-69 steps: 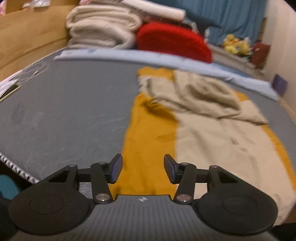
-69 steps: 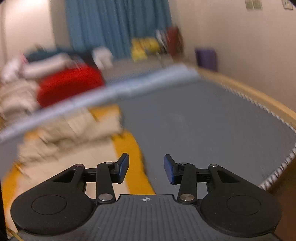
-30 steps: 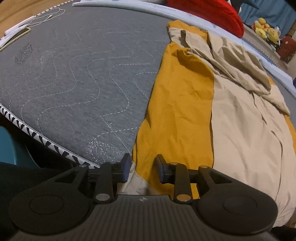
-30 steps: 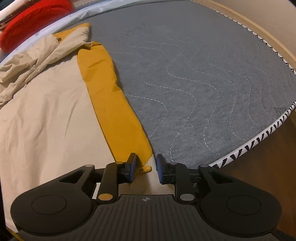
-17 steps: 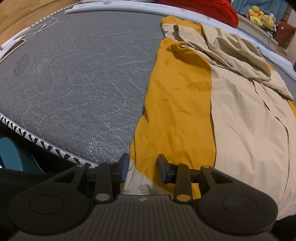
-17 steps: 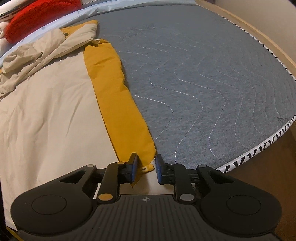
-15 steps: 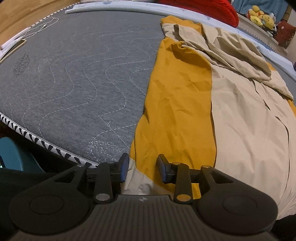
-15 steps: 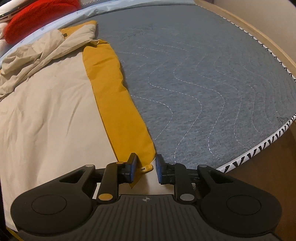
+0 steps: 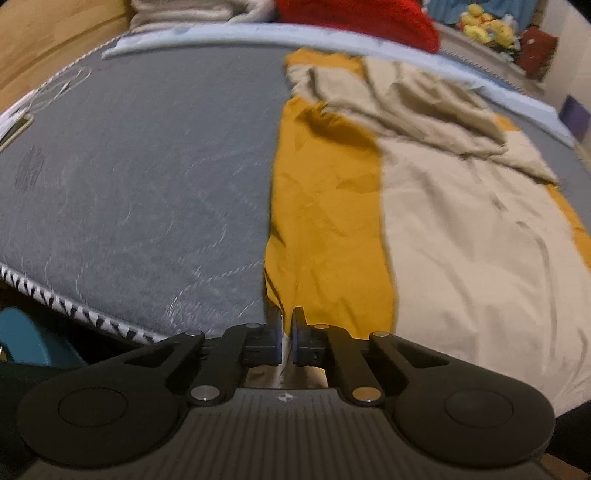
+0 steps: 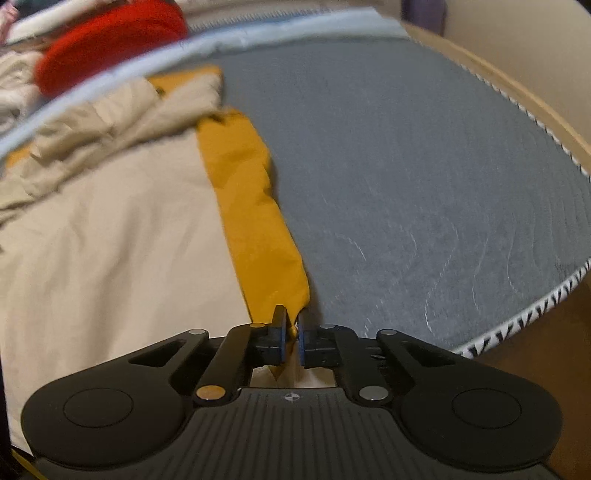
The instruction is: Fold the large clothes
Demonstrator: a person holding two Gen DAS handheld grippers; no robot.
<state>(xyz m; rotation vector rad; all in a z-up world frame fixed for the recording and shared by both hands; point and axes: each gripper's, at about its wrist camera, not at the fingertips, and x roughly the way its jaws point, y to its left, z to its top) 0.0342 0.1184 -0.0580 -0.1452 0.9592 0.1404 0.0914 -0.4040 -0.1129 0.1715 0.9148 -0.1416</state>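
- A large cloth, beige in the middle with mustard bands down both long sides, is spread on a grey quilted mattress.
- The cloth is laid from the near edge of the mattress towards the far edge, where its beige part is bunched in folds.
- The left hand-held gripper is seen at the near edge of the mattress; its jaws have just been closing, and the near left corner of the cloth is pinched between them.
- The right hand-held gripper is seen at the same edge; its jaws have likewise just been closing, and the near right corner of the cloth, at the end of the mustard band, is clamped between them.
- The cloth is slightly raised into a ridge just ahead of each pinched corner.
- Bare mattress is seen on both sides of the cloth.
- A red cushion and a stack of pale folded fabric are placed beyond the far edge.
- Both views are blurred.
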